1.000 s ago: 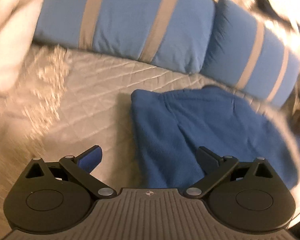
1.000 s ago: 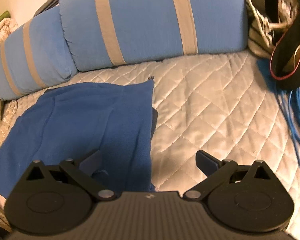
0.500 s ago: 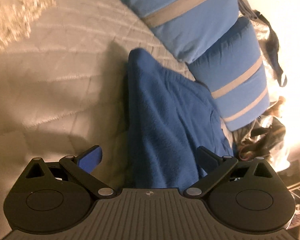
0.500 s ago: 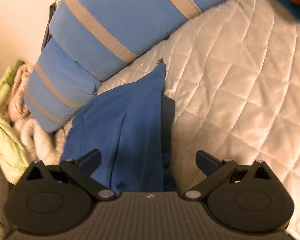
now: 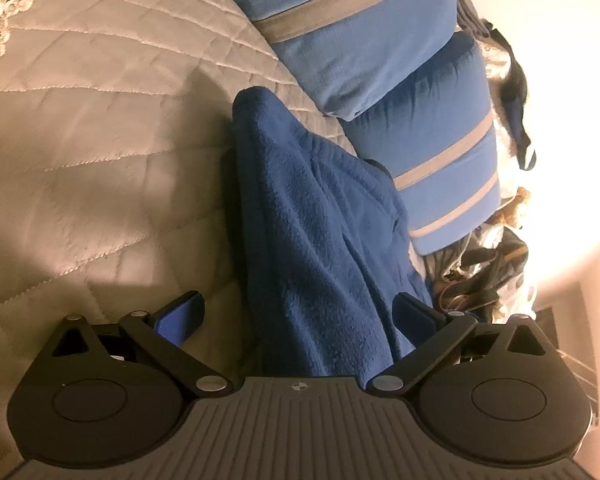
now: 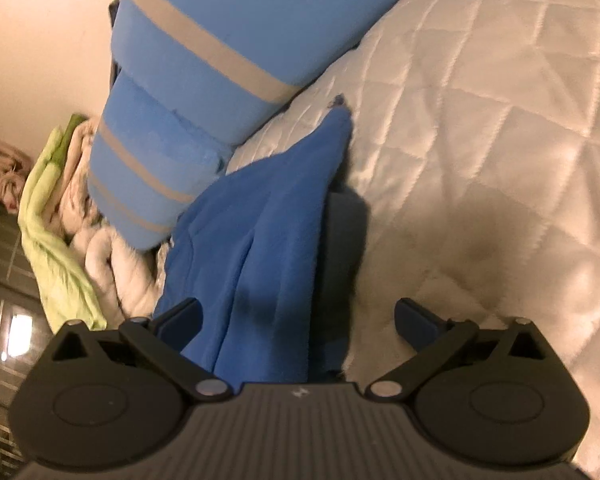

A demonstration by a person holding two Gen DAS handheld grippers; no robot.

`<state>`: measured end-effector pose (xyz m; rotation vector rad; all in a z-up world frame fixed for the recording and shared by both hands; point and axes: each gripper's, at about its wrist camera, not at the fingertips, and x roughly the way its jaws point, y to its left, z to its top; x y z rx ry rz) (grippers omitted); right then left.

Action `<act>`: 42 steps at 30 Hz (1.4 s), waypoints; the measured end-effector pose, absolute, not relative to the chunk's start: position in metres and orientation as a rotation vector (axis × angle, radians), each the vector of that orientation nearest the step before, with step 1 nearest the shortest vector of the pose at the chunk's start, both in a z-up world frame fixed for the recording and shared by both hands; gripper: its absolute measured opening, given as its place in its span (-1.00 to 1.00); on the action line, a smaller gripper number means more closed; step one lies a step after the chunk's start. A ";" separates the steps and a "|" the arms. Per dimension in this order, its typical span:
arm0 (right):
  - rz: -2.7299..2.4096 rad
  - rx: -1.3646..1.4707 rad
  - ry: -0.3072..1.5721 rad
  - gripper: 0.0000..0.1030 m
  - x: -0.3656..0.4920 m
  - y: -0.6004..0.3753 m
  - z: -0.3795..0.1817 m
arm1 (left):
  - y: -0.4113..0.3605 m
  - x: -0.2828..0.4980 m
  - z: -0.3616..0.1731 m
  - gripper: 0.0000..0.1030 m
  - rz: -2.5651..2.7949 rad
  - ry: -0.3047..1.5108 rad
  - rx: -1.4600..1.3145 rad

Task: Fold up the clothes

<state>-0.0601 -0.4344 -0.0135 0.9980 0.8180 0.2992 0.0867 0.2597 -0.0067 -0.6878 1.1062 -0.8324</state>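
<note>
A: Left wrist view: my left gripper [image 5: 296, 314] is spread wide, and the blue fleece [image 5: 320, 232] runs straight up between the fingers and away from me. Its long axis follows my pointing direction, ending in a rounded corner near the striped cushions [image 5: 380, 60]. The near edge passes under the gripper body, so I cannot tell whether I touch it. Nothing is pinched.

B: And your other hand?

A: My right gripper [image 6: 296, 316] is just as wide apart, holding nothing. There the fleece [image 6: 260, 248] sits toward my left finger [image 6: 180, 316] and narrows to a point far ahead; my right finger [image 6: 416, 318] is over bare quilt [image 6: 480, 140].

B: So where does the garment lie?

A: On the quilt, just before the cushions, its far side against them. Each hand has one long edge of it: the left edge lies between my left fingers, the right edge between my right ones.

B: Which hand is nearer?

A: Both about equal, I judge; each is at the near end. Closing on the near corners would depend on the cloth lying squarely between the fingers, as it does better on the left.

B: Is it folded already?

A: It looks doubled lengthwise with ridges, but I cannot say how far along that is.

B: Any containers?

A: None that I can see.
</note>
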 end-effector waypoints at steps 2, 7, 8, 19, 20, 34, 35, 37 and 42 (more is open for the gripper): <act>0.318 0.999 0.818 0.98 -0.057 -0.433 -0.014 | 0.259 0.087 -0.008 0.99 -0.831 1.098 -0.692; 0.362 0.992 0.823 0.98 -0.045 -0.424 -0.015 | 0.245 0.093 -0.007 0.98 -0.850 1.098 -0.673; 0.371 0.989 0.826 0.98 -0.042 -0.421 -0.015 | 0.241 0.094 -0.007 0.98 -0.852 1.099 -0.673; 0.456 0.957 0.846 0.96 -0.014 -0.397 -0.016 | 0.219 0.106 -0.014 0.72 -0.875 1.115 -0.722; 0.456 0.958 0.842 0.94 -0.014 -0.396 -0.016 | 0.222 0.107 -0.016 0.37 -0.852 1.121 -0.735; 0.283 0.787 0.862 -0.32 -0.033 -0.366 0.024 | 0.220 0.094 0.019 -0.67 -0.780 1.098 -0.605; 0.273 0.766 0.857 -0.35 -0.035 -0.362 0.031 | 0.219 0.091 0.025 -0.69 -0.779 1.091 -0.583; 0.264 0.736 0.841 -0.37 -0.039 -0.356 0.045 | 0.220 0.085 0.038 -0.70 -0.782 1.067 -0.553; 0.278 0.704 0.799 -0.42 -0.051 -0.339 0.079 | 0.227 0.071 0.082 -0.72 -0.791 0.967 -0.453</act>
